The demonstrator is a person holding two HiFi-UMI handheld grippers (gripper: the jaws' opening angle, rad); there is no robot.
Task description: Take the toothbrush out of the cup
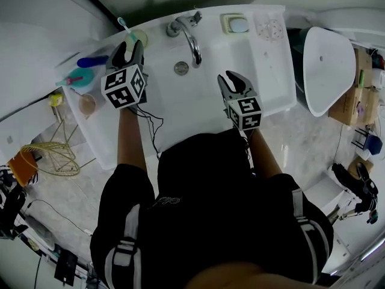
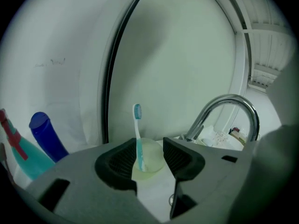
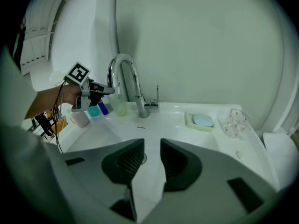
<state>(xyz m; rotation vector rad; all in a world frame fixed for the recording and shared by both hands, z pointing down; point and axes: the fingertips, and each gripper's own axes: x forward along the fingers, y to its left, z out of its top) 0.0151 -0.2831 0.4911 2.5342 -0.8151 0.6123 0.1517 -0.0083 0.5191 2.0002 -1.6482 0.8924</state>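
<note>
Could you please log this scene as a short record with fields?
toothbrush: upright in cup
cup: on sink rim, left of faucet
left gripper: open, aimed at cup, no grip
right gripper: open, empty, over sink
task: toothbrush not yet out
</note>
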